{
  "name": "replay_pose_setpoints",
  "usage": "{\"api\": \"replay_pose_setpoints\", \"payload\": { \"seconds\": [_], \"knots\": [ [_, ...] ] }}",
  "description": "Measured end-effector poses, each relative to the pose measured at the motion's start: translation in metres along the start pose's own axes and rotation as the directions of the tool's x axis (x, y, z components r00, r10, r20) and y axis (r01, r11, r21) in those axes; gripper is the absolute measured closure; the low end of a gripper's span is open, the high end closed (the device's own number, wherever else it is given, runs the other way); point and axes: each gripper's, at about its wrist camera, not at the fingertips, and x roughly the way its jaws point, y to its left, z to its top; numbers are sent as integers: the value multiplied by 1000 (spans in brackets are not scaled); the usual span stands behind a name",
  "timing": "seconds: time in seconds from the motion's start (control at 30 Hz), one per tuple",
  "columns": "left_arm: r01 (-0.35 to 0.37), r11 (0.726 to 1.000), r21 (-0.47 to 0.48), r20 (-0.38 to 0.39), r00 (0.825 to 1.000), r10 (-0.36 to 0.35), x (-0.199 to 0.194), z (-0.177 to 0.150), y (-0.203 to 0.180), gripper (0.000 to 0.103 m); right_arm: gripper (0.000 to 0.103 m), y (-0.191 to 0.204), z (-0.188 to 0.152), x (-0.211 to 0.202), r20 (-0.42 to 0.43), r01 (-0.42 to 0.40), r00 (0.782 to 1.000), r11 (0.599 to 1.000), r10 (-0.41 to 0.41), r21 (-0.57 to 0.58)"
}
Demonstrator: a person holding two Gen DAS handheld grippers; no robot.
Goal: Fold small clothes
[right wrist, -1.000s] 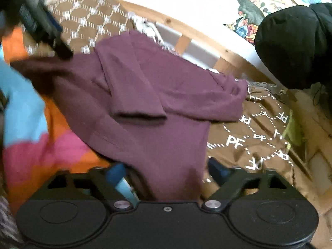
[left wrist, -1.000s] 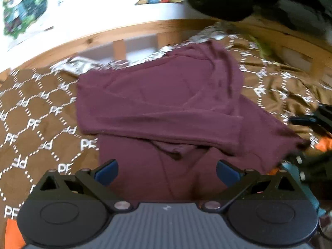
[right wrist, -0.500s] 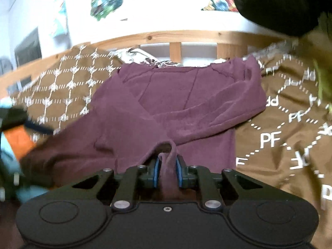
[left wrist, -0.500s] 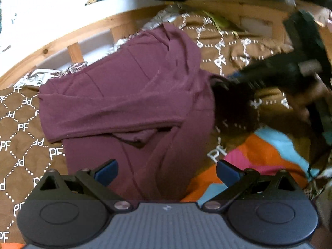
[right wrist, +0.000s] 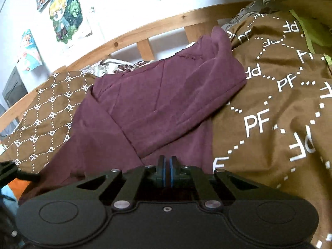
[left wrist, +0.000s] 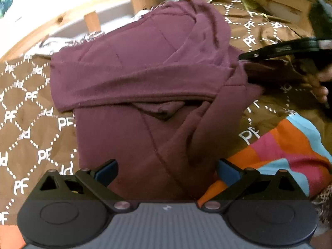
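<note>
A maroon long-sleeved shirt [left wrist: 134, 76] lies on the brown patterned bedspread [left wrist: 31, 124], one sleeve folded across its body. My left gripper [left wrist: 167, 170] is open low over the shirt's near hem, its blue pads either side of the cloth and apart from it. In the left wrist view my right gripper [left wrist: 240, 57] comes in from the right, and the shirt's side edge is drawn up to its tip. In the right wrist view the right gripper [right wrist: 167, 166] has its jaws closing, blue pads almost together on a thin pinch of the shirt [right wrist: 155, 103].
A wooden bed rail [right wrist: 145, 45] runs behind the shirt, with posters [right wrist: 64, 16] on the white wall above. An orange, pink and blue striped cloth [left wrist: 280, 145] lies at the near right. A hand [left wrist: 319, 87] holds the right gripper.
The right gripper went from open to shut on the shirt's edge and carried it sideways across the bed while rolling. The left gripper sank toward the hem and stayed open.
</note>
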Motion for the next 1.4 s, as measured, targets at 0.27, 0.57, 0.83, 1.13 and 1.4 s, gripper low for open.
{"api": "replay_pose_setpoints", "payload": {
  "seconds": [0.27,0.57,0.83,1.13,1.4],
  "knots": [
    [-15,1000,-14,-26,1000,14,11,8,1,1,28,4,4,-45,54,-34,998,994,39,-101],
    [-16,1000,-10,-30,999,16,13,10,-4,1,24,41,-13,-56,-76,-96,994,933,74,-347],
    [133,985,108,106,984,-145,-6,24,-36,1,90,45,-27,-34,-33,47,997,930,-63,-365],
    [-32,980,195,111,994,10,33,65,-94,7,93,25,-3,-44,57,16,998,976,-3,-219],
    [-119,981,152,158,983,94,35,86,-102,20,93,22,-4,-43,48,1,999,980,8,-201]
  ]
}}
